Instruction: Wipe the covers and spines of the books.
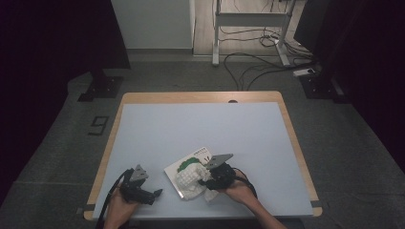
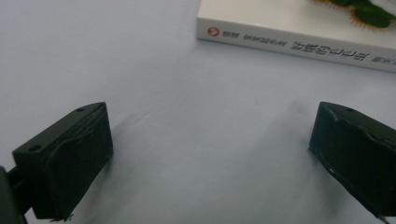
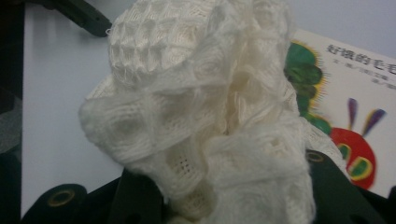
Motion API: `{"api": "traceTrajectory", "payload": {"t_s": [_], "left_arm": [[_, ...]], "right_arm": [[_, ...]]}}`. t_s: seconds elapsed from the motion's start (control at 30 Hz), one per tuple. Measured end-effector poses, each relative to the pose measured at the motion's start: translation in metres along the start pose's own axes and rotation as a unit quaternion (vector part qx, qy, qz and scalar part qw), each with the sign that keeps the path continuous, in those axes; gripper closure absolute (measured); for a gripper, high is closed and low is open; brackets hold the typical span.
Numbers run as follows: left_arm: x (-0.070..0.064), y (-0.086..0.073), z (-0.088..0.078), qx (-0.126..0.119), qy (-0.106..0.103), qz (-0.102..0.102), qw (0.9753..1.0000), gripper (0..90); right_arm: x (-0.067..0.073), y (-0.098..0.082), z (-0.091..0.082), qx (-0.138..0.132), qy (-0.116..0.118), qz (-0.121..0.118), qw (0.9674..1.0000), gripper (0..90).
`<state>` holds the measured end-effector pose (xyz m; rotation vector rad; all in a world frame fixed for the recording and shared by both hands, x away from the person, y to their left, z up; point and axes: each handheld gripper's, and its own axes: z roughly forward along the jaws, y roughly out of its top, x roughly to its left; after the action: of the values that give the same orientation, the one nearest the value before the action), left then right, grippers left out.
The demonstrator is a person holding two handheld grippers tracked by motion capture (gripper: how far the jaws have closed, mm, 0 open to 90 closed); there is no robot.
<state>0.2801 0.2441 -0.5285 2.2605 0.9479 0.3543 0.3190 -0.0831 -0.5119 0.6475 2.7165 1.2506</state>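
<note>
Right tool [image 1: 210, 182] clamps a bunched white cloth [image 1: 191, 180] over a picture book [image 1: 203, 155] at the near edge of the worktop [image 1: 157, 129].

The cloth sits gathered between the right tool's jaws, its loose folds resting on the book's near end, which lies flat on the worktop with its cover up. The left tool [image 1: 155, 193], jaws apart and holding nothing, waits low on the worktop just beside the book's spine. The risk from here looks plain: the open-weave cloth may slip from the clamp or snag on a jaw, and any drag across the cover could push the book askew or toward the near edge, since nothing pins it down.
</note>
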Motion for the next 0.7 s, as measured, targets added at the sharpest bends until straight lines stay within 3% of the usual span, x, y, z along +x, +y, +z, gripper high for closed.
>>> {"api": "traceTrajectory", "payload": {"t_s": [0.7], "left_arm": [[0.008, -0.007, -0.006, -0.002, 0.008, -0.015, 0.9999, 0.0]], "right_arm": [[0.033, 0.020, 0.025, 0.004, 0.054, -0.026, 0.9982, 59.6]]}}
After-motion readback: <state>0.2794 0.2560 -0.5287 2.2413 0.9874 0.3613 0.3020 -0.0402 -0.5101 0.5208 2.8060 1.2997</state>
